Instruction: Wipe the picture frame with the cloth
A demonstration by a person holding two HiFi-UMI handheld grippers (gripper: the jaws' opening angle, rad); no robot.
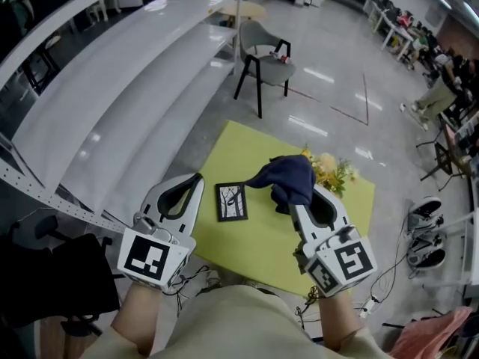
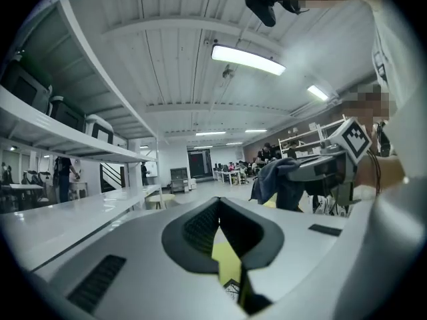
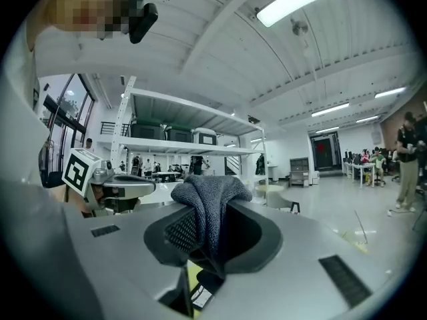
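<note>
A small black picture frame (image 1: 231, 201) with a tree drawing lies flat on the yellow-green table (image 1: 247, 152), between my two grippers. My right gripper (image 1: 297, 203) is held above the table to the right of the frame and is shut on a dark blue cloth (image 1: 287, 179), which bunches over its jaw tips. In the right gripper view the cloth (image 3: 207, 207) hangs down between the jaws. My left gripper (image 1: 198, 178) hovers just left of the frame, shut with nothing in it. In the left gripper view, a corner of the frame (image 2: 231, 287) shows through the slit.
A bunch of yellow and white flowers (image 1: 330, 172) lies on the table behind the cloth. White shelving (image 1: 112, 103) runs along the left. A grey chair (image 1: 266, 62) stands beyond the table. Cables and a power strip (image 1: 367, 305) lie on the floor at right.
</note>
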